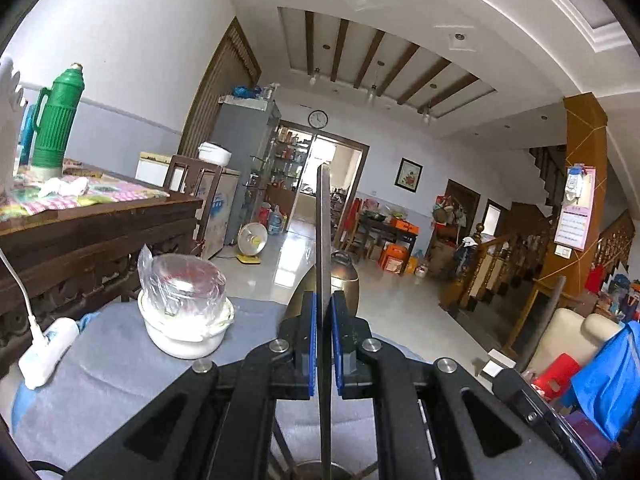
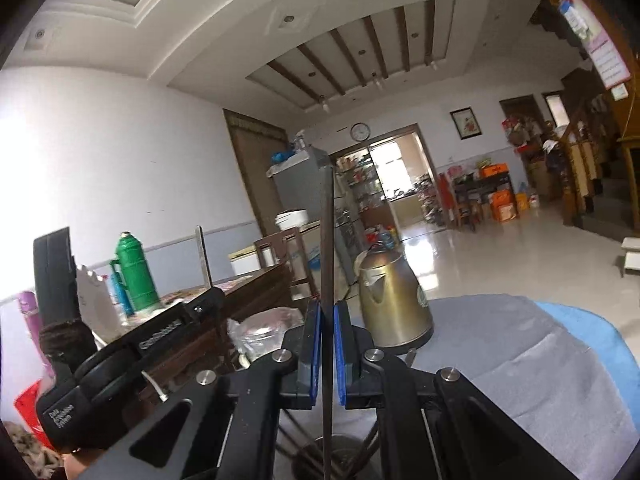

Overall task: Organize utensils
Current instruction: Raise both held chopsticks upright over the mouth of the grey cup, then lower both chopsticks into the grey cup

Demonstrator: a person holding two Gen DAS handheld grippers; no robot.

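Note:
My left gripper (image 1: 324,300) is shut on a thin dark metal utensil handle (image 1: 323,224) that stands upright between its blue pads (image 1: 313,344). My right gripper (image 2: 327,308) is shut on a like dark handle (image 2: 327,232), also upright. Both handles run down to a round container (image 2: 340,452) at the bottom edge, where other thin utensil stems lean; it also shows in the left wrist view (image 1: 320,470). The utensils' working ends are hidden. The left gripper's body (image 2: 132,344) shows at the left of the right wrist view.
Below lies a grey cloth over a blue table (image 2: 520,360). A brass kettle (image 2: 390,296) stands ahead, and a white bowl with a plastic-wrapped lid (image 1: 186,308) to the left. A white power strip (image 1: 46,352), a dark wooden table (image 1: 92,220) and a green thermos (image 1: 56,120) are farther left.

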